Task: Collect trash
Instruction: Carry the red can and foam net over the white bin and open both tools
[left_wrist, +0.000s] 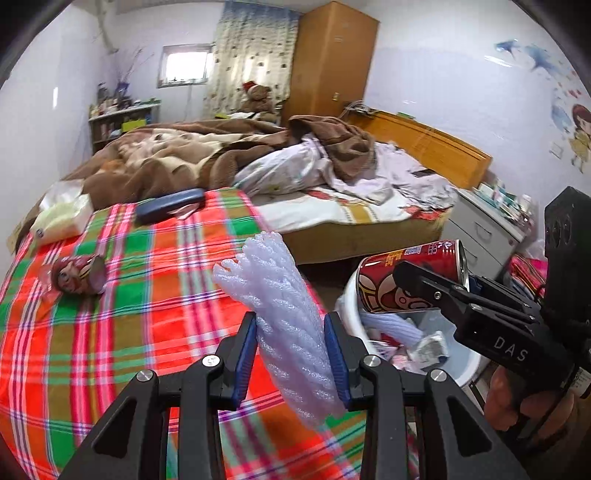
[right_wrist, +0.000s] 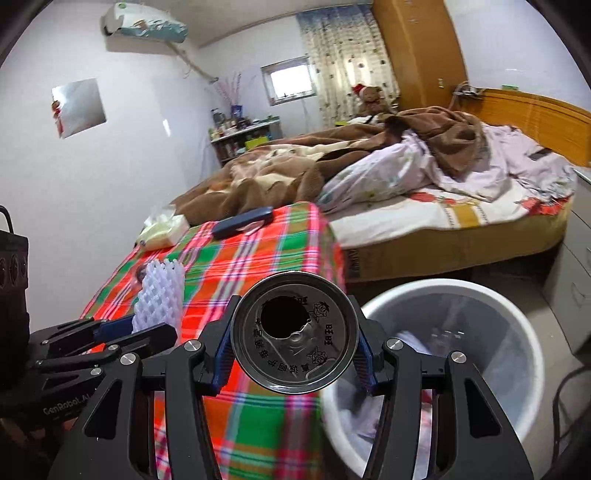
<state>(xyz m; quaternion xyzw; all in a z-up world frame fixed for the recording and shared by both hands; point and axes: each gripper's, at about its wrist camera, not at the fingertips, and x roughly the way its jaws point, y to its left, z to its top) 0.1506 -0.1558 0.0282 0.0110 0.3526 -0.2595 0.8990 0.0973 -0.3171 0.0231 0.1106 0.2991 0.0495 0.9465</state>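
Task approx. halfway, by the look of it. The white bin (right_wrist: 436, 295) beside the plaid tabletop (left_wrist: 110, 332) already holds paper and wrapper scraps. Right gripper (right_wrist: 295, 332) is clamped on a red can (left_wrist: 410, 277), held just above the bin rim, not dropped yet. Left gripper (left_wrist: 291, 354) pinches a white foam net sleeve (left_wrist: 284, 314) over the tabletop edge, w/ fingers closed on it. Left to collect: a 2nd can (left_wrist: 79, 275) lying on the tabletop; maybe more.

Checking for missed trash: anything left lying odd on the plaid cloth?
Yes. A second can lies tipped on its side on the plaid cloth, away from the white bin, apparently still uncollected.
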